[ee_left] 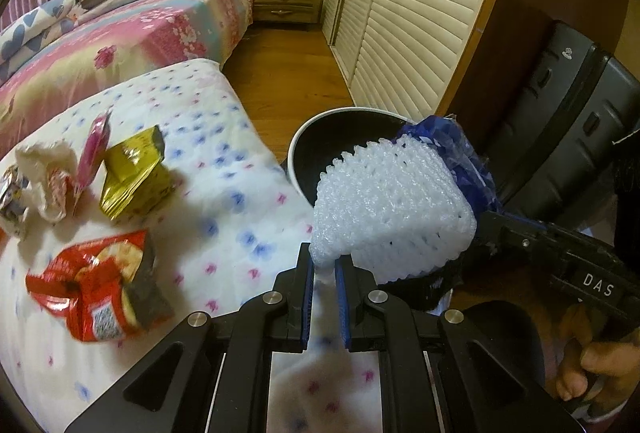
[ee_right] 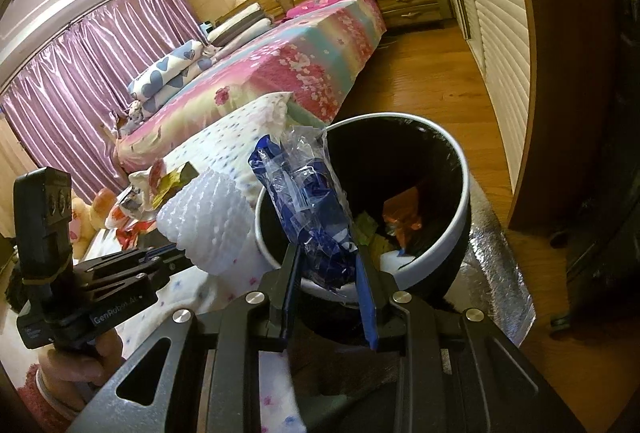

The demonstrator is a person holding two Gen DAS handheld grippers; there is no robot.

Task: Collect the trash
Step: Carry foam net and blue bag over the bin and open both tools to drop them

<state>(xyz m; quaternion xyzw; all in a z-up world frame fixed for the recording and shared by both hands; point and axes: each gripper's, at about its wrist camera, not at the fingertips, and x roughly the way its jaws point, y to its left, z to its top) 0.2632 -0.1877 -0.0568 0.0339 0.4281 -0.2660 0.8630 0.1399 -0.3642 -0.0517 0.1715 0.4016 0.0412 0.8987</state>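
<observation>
Reading "DAS" on right gripper (ee_left: 472, 229), "GenRobot.AI" on left gripper (ee_right: 176, 253)

Foam net (ee_left: 392, 201) (white, knobbly); glossy wrapper (ee_right: 316, 201).

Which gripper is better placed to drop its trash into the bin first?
Probably the right gripper: its blue wrapper already hangs over the bin rim. The left gripper holds its foam net beside it.

1. left gripper (ee_left: 324, 265): black angular frame, silver round screws, blue pads lining the fingers (ee_left: 309, 297).
2. right gripper (ee_right: 326, 261): same black build, blue-padded fingers (ee_right: 367, 297).
3. white lettering "das" and "genrobot.ai" on the black handles.
</observation>
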